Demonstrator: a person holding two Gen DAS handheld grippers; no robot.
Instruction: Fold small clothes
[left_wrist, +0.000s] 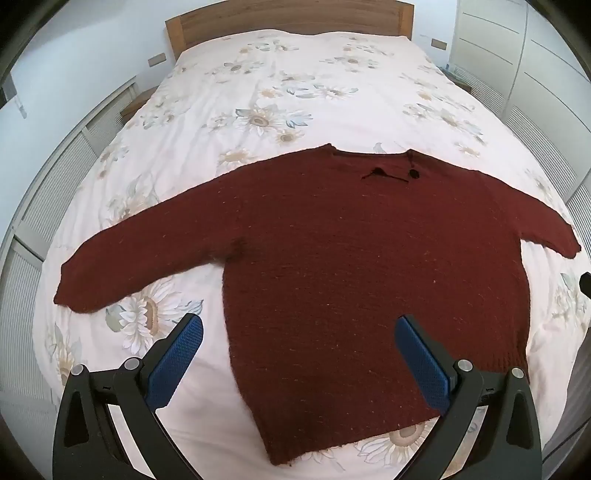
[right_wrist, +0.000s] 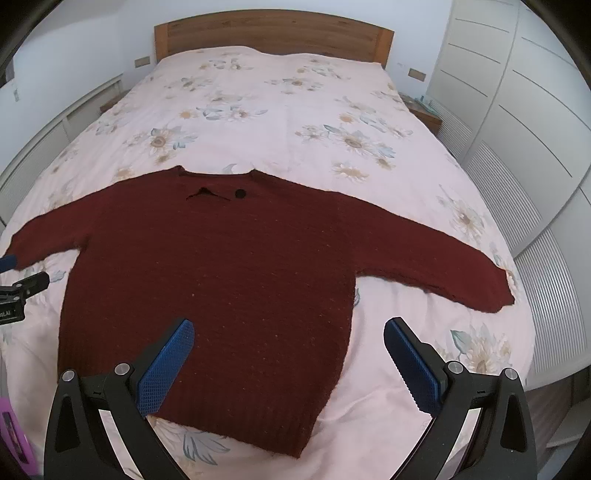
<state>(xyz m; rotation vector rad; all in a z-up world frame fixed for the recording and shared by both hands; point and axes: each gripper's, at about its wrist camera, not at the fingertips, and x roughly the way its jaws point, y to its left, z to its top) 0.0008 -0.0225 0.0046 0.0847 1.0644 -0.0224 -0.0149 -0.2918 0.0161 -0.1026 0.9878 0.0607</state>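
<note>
One dark red knitted sweater (left_wrist: 332, 258) lies flat on the floral-covered bed (left_wrist: 280, 96), both sleeves spread, with perhaps one dark button near its collar. Two grippers, left gripper (left_wrist: 299, 325) and right gripper (right_wrist: 288, 328), hover above it, blue-padded fingers (right_wrist: 168, 363) released, grasping nothing.

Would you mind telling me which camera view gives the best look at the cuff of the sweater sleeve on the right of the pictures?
The right wrist view: the right-hand sleeve cuff of the dark red sweater lies whole on the floral bedspread, well inside the picture. In the left wrist view that cuff sits at the distorted edge, smaller and harder to read.
</note>
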